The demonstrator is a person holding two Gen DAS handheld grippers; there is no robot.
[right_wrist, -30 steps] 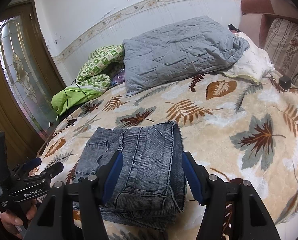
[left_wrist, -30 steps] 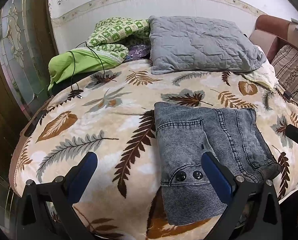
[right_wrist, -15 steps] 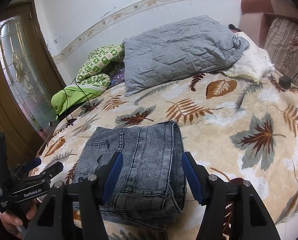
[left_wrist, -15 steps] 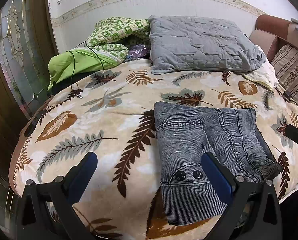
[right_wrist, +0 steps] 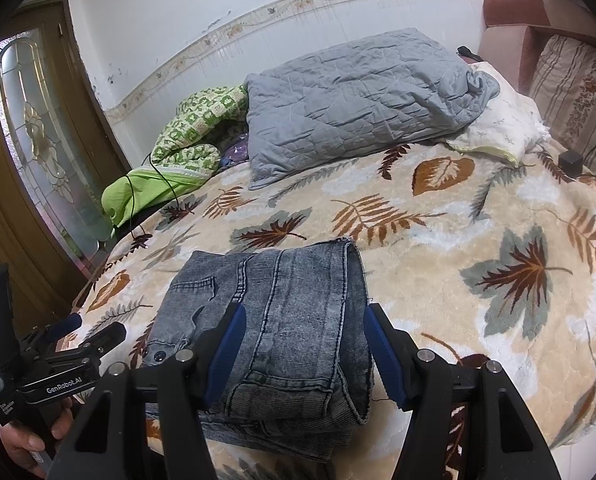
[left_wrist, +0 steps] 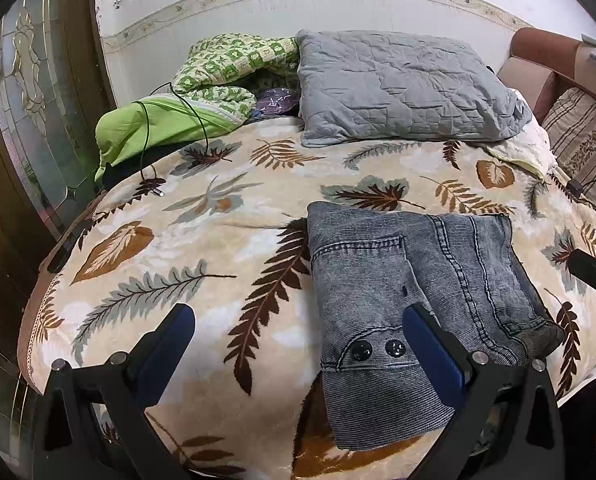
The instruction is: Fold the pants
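Item: pants (left_wrist: 410, 280), grey-blue washed denim, folded into a compact thick rectangle; back pocket, double seams and two dark buttons (left_wrist: 378, 348) face up.
Location: near-right part of the bed, lying on the leaf-print blanket (left_wrist: 217, 240); long axis runs near to far.
Left gripper (left_wrist: 298, 344): fingers spread wide, holding nothing; its right finger hangs over the bundle's near-left corner, its left finger over bare blanket. The pants lie ahead and to its right.
Right gripper (right_wrist: 302, 348): fingers apart, straddling the bundle's near right part without visibly pinching it; this is the nearer tool, the bundle directly ahead of it.
Relation for next move: by my reading the folding looks finished or nearly so; any last tidy falls to the right gripper.
Textures: stiff ribbed denim, rolled fold edge on the right side; plush, soft blanket underneath.
Background: quilted grey pillow (left_wrist: 402, 88) and green bedding (left_wrist: 185, 104) at the far side, well apart from the pants.
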